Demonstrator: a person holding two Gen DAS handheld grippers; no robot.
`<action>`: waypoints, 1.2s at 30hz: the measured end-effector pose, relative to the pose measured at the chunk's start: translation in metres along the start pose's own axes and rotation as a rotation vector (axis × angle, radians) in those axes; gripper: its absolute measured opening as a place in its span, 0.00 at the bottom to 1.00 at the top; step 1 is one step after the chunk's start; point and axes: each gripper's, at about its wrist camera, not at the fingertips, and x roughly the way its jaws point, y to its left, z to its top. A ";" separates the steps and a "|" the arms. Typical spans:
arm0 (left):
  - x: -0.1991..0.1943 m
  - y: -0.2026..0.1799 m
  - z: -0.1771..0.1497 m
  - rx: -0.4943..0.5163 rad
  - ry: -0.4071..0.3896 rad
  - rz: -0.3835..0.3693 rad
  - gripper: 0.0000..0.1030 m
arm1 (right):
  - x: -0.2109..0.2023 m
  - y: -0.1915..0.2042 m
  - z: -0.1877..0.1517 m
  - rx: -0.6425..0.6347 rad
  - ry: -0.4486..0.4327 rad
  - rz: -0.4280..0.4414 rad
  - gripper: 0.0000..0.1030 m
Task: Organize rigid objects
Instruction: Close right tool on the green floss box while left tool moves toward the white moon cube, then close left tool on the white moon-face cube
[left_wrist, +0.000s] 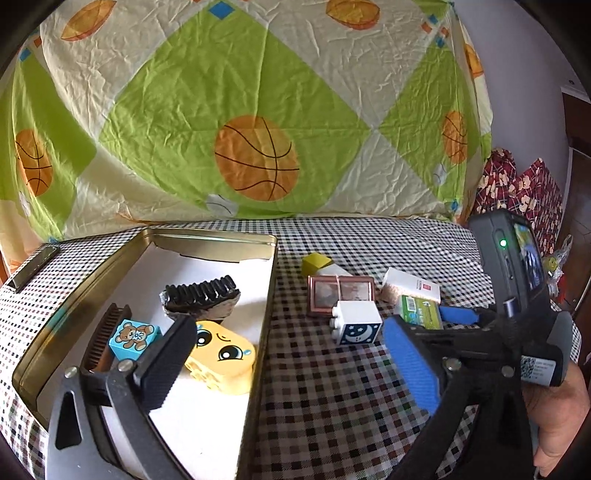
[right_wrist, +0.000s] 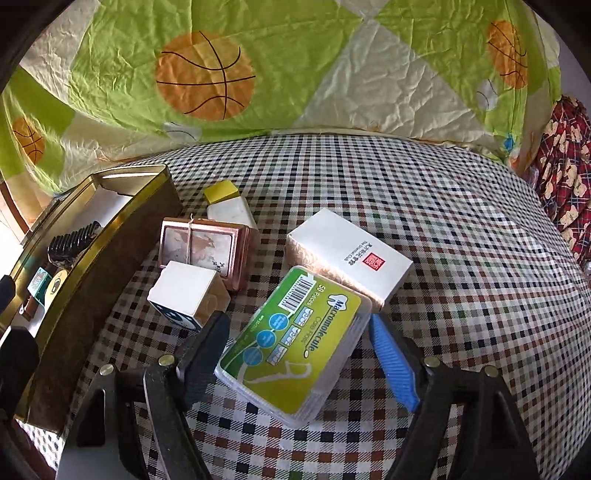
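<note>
Right gripper bracketing the floss-pick box; tin part-filled.
Lower centre of the right view: right gripper (right_wrist: 297, 354) fingers wide, either side of the floss-pick box (right_wrist: 291, 343), contact not confirmed; next move, judged: close, lift, carry to the tin (left_wrist: 207, 243) at left; left gripper (left_wrist: 291, 365) fingers wide, empty; beyond, moon block (left_wrist: 356, 321), white box (right_wrist: 351, 254), copper case (right_wrist: 203, 247) on the checked surface (right_wrist: 461, 258).

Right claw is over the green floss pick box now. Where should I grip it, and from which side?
Grip the floss pick box across its two long edges, coming down from above. It lies flat, label up, with the right claw open and already straddling it. Its far end seems to touch the white box, so avoid that end.
</note>
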 end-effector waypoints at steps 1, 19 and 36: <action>0.001 -0.001 0.000 0.002 0.000 -0.003 0.99 | -0.001 -0.002 -0.001 0.000 0.000 0.008 0.73; 0.028 -0.050 0.006 0.113 0.055 -0.056 0.90 | -0.028 -0.046 0.000 0.012 -0.125 -0.062 0.54; 0.092 -0.071 0.009 0.145 0.290 -0.070 0.61 | -0.033 -0.056 -0.001 0.035 -0.157 -0.030 0.55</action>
